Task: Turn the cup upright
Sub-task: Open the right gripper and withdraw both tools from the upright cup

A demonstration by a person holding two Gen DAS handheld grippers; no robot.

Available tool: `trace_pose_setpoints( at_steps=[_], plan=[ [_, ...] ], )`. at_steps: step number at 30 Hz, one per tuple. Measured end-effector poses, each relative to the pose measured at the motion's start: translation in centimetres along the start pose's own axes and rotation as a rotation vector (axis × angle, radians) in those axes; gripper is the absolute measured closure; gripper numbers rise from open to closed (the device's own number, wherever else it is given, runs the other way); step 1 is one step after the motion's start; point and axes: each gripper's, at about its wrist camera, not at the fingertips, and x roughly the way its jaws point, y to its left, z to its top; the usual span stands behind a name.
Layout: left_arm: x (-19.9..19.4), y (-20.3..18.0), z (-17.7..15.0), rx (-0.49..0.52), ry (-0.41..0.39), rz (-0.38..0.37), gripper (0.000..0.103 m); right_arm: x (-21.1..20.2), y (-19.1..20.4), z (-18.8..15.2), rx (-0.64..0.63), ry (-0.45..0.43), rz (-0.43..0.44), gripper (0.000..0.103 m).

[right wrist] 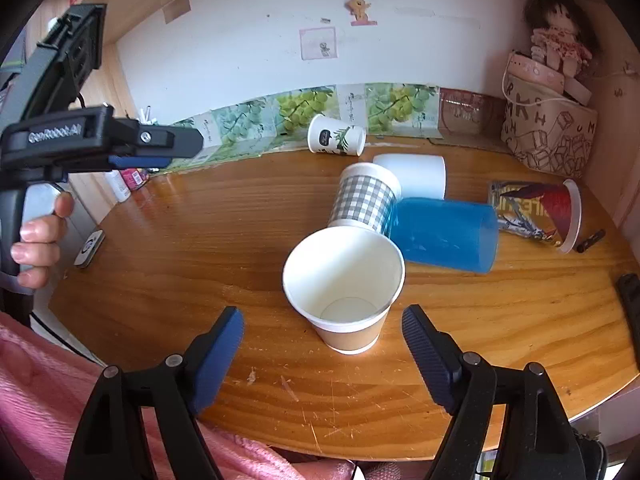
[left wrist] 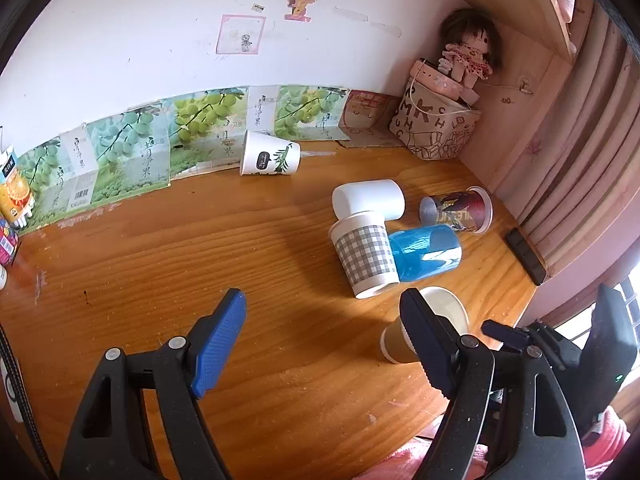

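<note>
A brown paper cup [right wrist: 346,286] with a white inside stands upright on the wooden table [right wrist: 200,240], just ahead of my open, empty right gripper [right wrist: 322,334]. In the left wrist view this cup [left wrist: 440,320] is partly hidden behind my right-hand finger. My left gripper [left wrist: 324,316] is open and empty above the table, left of the cup. Behind the cup several cups lie on their sides: a grey checked one [right wrist: 366,196], a blue one [right wrist: 446,234], a white one [right wrist: 414,174], a red printed one [right wrist: 540,212] and a white bamboo-print one [right wrist: 336,136].
Grape-print cartons [left wrist: 132,152] line the wall. A patterned bag [right wrist: 548,136] with a doll [right wrist: 560,36] on top fills the back right corner. A dark remote [left wrist: 526,256] lies by the right table edge. The left gripper's body [right wrist: 80,136] hangs at the left.
</note>
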Motion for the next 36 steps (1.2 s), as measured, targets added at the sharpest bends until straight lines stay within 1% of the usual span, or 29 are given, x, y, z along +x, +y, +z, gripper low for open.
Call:
trace_pose_setpoints(
  at_steps=[4, 7, 14, 15, 17, 19, 20, 21, 24, 27, 29, 32, 33, 35, 36],
  plan=[
    [-0.7, -1.0, -0.3, -0.004, -0.014, 0.013, 0.021, -1.9, -0.2, 1.1, -0.010, -0.008, -0.015, 0.020],
    [-1.5, -1.8, -0.5, -0.011, -0.043, 0.025, 0.021, -3.8, -0.2, 2.3, -0.025, -0.041, -0.019, 0.019],
    [-3.8, -4.4, -0.8, -0.060, -0.118, 0.089, 0.021, -8.3, -0.5, 4.9, -0.100, -0.124, 0.034, 0.019],
    [-4.1, -4.8, -0.7, -0.061, -0.123, 0.090, 0.017, -9.0, -0.7, 5.3, -0.100, -0.134, 0.043, 0.019],
    [-4.9, -6.2, -0.6, -0.071, -0.142, 0.104, 0.016, -10.1, -1.1, 5.9, -0.095, -0.145, 0.047, 0.019],
    [-5.7, -7.5, -0.5, -0.080, -0.166, 0.122, 0.016, -11.4, -1.6, 6.6, -0.098, -0.163, 0.050, 0.015],
    [-6.0, -8.1, -0.4, -0.087, -0.174, 0.135, 0.015, -12.0, -1.9, 6.9, -0.105, -0.174, 0.050, 0.009],
    [-6.2, -8.5, -0.4, -0.093, -0.180, 0.144, 0.015, -12.6, -2.1, 7.2, -0.115, -0.187, 0.051, 0.000],
    [-7.4, -10.2, 0.0, -0.138, -0.205, 0.165, 0.014, -14.0, -2.9, 7.8, -0.150, -0.204, 0.050, 0.000],
    [-8.6, -11.4, 0.1, -0.199, -0.244, 0.172, 0.009, -15.1, -3.6, 7.8, -0.175, -0.225, 0.053, 0.000],
    [-9.4, -12.4, -0.3, -0.232, -0.283, 0.212, 0.009, -15.7, -4.4, 7.6, -0.165, -0.233, 0.067, 0.000],
    [-10.5, -14.5, -1.2, -0.263, -0.348, 0.324, 0.007, -16.7, -5.5, 7.1, -0.142, -0.258, 0.079, 0.000],
    [-10.8, -15.2, -1.5, -0.267, -0.368, 0.356, 0.000, -17.0, -5.8, 6.9, -0.136, -0.267, 0.077, 0.000],
    [-11.3, -16.8, -2.4, -0.253, -0.418, 0.406, 0.000, -17.7, -6.5, 6.4, -0.105, -0.290, 0.040, 0.000],
    [-11.5, -17.7, -2.8, -0.243, -0.440, 0.435, 0.000, -17.9, -6.7, 6.4, -0.094, -0.293, 0.036, 0.000]
  ],
)
